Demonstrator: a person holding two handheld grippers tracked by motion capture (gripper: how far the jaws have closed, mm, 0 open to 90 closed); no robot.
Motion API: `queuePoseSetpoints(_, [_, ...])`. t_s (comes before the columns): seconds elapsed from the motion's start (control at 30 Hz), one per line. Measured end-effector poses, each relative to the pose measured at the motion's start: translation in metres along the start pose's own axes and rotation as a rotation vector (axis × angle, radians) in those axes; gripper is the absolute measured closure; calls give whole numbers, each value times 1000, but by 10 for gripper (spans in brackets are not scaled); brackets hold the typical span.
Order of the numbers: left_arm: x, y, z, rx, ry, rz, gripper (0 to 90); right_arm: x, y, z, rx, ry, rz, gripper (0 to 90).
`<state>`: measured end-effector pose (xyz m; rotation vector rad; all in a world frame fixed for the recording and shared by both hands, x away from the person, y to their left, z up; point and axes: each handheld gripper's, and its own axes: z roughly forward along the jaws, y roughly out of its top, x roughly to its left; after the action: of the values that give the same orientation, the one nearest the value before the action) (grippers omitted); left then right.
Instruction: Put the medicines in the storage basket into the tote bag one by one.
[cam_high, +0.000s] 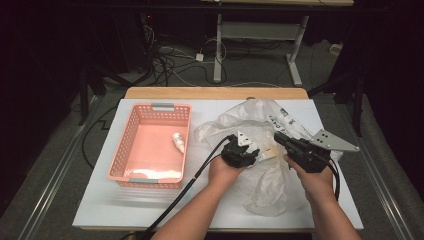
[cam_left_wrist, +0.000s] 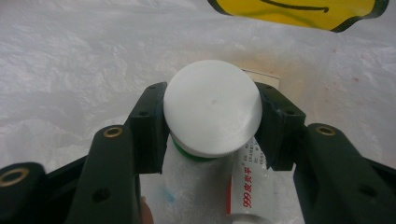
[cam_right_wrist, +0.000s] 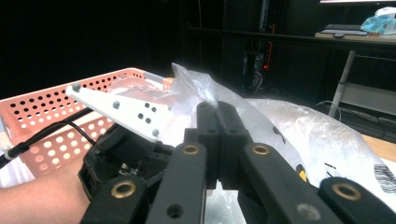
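Note:
In the left gripper view, my left gripper (cam_left_wrist: 212, 119) is shut on a round white cap (cam_left_wrist: 212, 105), both pads pressed to its sides. The cap tops a container with a green band, deep in a clear plastic bag (cam_high: 265, 125). Under the cap lies a white tube with red print (cam_left_wrist: 247, 186). From above, the left gripper (cam_high: 241, 152) reaches into the bag's mouth. My right gripper (cam_high: 292, 144) is shut on a fold of the plastic bag (cam_right_wrist: 196, 88), which it holds raised at the jaw tips (cam_right_wrist: 217, 109).
A pink perforated basket (cam_high: 120, 150) stands at the left of the white table top (cam_high: 100, 210), holding a small white bottle (cam_high: 178, 142). A yellow item (cam_left_wrist: 299, 11) lies farther in the bag. Beyond the table are cables and desk legs on the floor.

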<state>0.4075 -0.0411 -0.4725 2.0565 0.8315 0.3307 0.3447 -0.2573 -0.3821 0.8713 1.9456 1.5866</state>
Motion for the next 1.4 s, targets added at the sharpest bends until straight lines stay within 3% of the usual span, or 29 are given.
queuePoseSetpoints(0.27, [0,2,4,-11,1,-16,483,-1,0,0,-3,3,4,900])
queuePoseSetpoints(0.4, [0,4,0,-13,0,-38,428,-1,0,0,-5,2,4,900])
queuePoseSetpoints(0.67, [-4,1,-14,12,-53,-44,329,-2,0,-1,-5,3,4,900])
queuePoseSetpoints(0.83, [-5,-6,-30,-4,-90,-59,280,-2,1,-2,-7,0,10,900])
queuePoseSetpoints(1.13, [-10,-18,-70,-19,-133,-35,210,-2,1,-2,-7,-2,7,900])
queuePoseSetpoints(1.2, [-9,-20,-78,-13,-145,-44,161,-2,1,-2,-6,-1,6,900])
queuePoseSetpoints(1.3, [-9,-22,-91,-7,-147,-43,127,-1,1,-2,-2,-2,7,900])
queuePoseSetpoints(1.4, [-11,-23,-103,1,-119,-27,37,-1,0,-1,-1,-3,3,900])
